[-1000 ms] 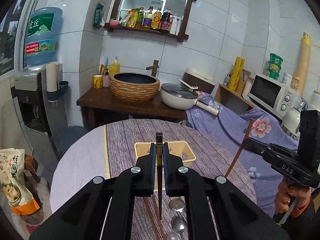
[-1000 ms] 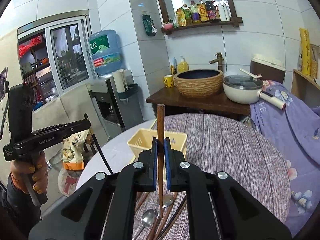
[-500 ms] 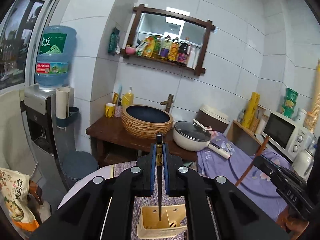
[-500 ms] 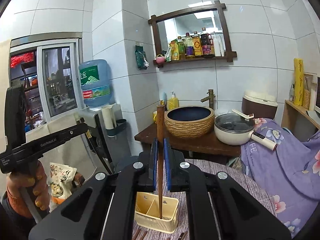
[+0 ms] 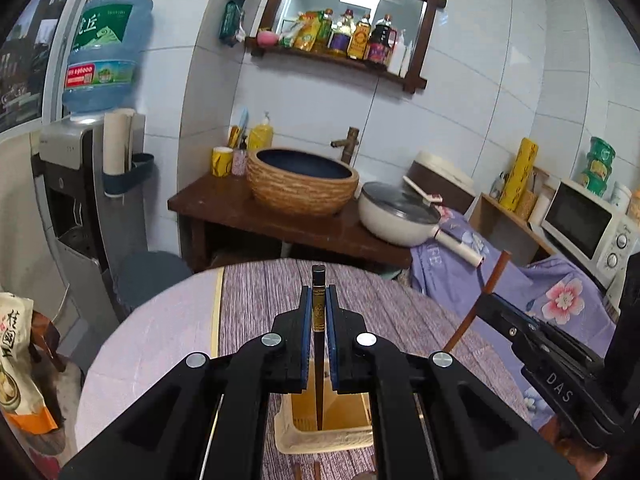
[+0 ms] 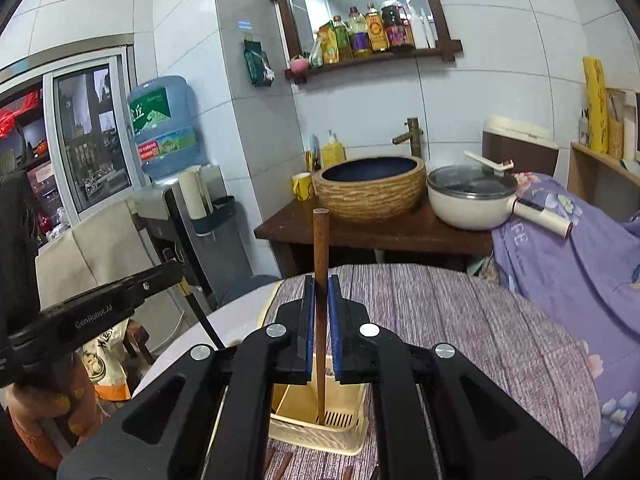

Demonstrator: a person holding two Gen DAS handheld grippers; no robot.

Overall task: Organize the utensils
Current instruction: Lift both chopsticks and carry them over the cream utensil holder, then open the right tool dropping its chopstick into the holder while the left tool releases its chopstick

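Observation:
My left gripper point(image 5: 319, 300) is shut on a dark chopstick point(image 5: 319, 360) with a gold band, held upright. Its lower tip reaches into the yellow slotted basket point(image 5: 320, 440) on the round table. My right gripper point(image 6: 321, 292) is shut on a brown wooden chopstick point(image 6: 321, 240), also upright, whose tip is down inside the same basket point(image 6: 316, 440). Each view shows the other gripper to the side: the right gripper point(image 5: 492, 300) with its brown chopstick point(image 5: 476, 304), and the left gripper point(image 6: 176, 272) with its dark chopstick point(image 6: 204, 324).
The table wears a purple striped cloth point(image 5: 400, 300). Several loose chopsticks point(image 6: 280, 464) lie just in front of the basket. Behind stand a wooden stand with a woven basin point(image 5: 302, 180), a white pan point(image 5: 396, 216), a water dispenser point(image 5: 76, 200) and a microwave point(image 5: 584, 224).
Both grippers have carried their chopsticks forward, from above the loose spoons to over the basket. Both have then dipped, so the tips now sit inside it.

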